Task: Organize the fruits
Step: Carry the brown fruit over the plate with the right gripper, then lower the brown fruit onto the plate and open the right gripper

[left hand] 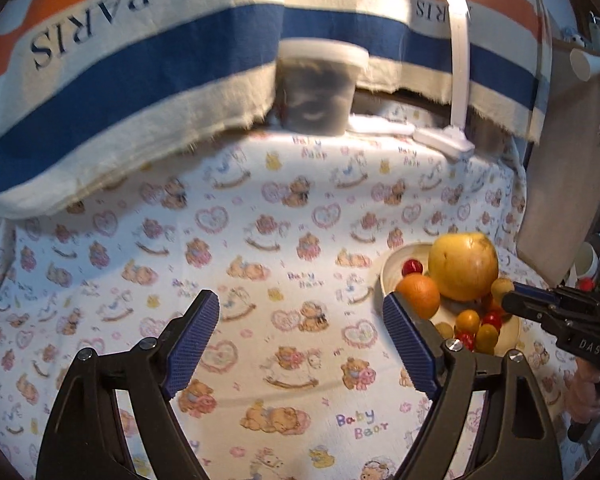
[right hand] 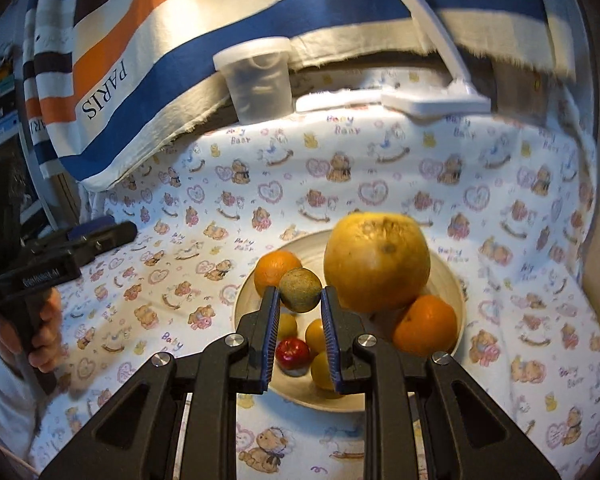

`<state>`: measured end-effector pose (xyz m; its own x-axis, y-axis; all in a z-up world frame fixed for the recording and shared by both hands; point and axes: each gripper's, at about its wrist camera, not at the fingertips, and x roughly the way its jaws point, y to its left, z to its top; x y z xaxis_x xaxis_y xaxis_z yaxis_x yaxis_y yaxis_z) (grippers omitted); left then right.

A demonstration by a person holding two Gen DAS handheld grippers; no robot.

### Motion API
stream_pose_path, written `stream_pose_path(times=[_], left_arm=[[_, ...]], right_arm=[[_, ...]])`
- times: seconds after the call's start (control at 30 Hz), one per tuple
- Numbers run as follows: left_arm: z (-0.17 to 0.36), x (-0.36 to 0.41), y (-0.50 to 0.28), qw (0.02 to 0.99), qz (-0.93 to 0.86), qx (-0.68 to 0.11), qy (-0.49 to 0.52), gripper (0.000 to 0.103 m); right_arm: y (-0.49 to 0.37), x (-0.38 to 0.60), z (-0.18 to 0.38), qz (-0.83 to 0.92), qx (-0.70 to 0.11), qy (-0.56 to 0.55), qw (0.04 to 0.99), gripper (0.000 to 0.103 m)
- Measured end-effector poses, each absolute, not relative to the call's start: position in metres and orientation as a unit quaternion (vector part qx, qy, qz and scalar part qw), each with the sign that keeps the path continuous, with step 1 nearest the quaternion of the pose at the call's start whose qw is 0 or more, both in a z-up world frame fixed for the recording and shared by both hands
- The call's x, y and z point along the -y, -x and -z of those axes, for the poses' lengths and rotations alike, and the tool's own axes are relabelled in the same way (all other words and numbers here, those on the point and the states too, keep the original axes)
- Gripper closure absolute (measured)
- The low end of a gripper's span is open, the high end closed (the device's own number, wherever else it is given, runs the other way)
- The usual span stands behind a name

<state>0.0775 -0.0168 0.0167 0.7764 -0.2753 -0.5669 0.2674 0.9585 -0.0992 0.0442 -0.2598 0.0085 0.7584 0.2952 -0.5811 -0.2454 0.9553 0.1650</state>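
A cream bowl (right hand: 456,292) holds a large yellow fruit (right hand: 376,260), two oranges (right hand: 426,324) and several small red and yellow fruits (right hand: 292,352). My right gripper (right hand: 300,296) is shut on a small round brown-green fruit (right hand: 300,290), held just above the bowl beside the left orange (right hand: 274,268). The left wrist view shows the same bowl (left hand: 388,268) at the right, with the right gripper (left hand: 514,294) reaching in from the right over it with the small fruit (left hand: 501,289). My left gripper (left hand: 300,304) stands open over the bear-print cloth, left of the bowl, with nothing between its fingers.
A lidded plastic tub (right hand: 258,80) and a white lamp base (right hand: 432,102) stand at the back under a hanging striped "PARIS" towel (right hand: 148,92). A grey board (left hand: 560,180) leans at the far right. A person's hand (right hand: 48,336) grips the left tool's handle.
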Motion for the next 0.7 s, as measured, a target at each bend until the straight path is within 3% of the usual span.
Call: stream_pose_path(times=[0.7], left_arm=[[-0.013, 0.035, -0.068, 0.943, 0.148, -0.295, -0.035, 0.020]], right_arm=[[-0.055, 0.254, 0.007, -0.142, -0.340, -0.034, 0.929, 0.081]])
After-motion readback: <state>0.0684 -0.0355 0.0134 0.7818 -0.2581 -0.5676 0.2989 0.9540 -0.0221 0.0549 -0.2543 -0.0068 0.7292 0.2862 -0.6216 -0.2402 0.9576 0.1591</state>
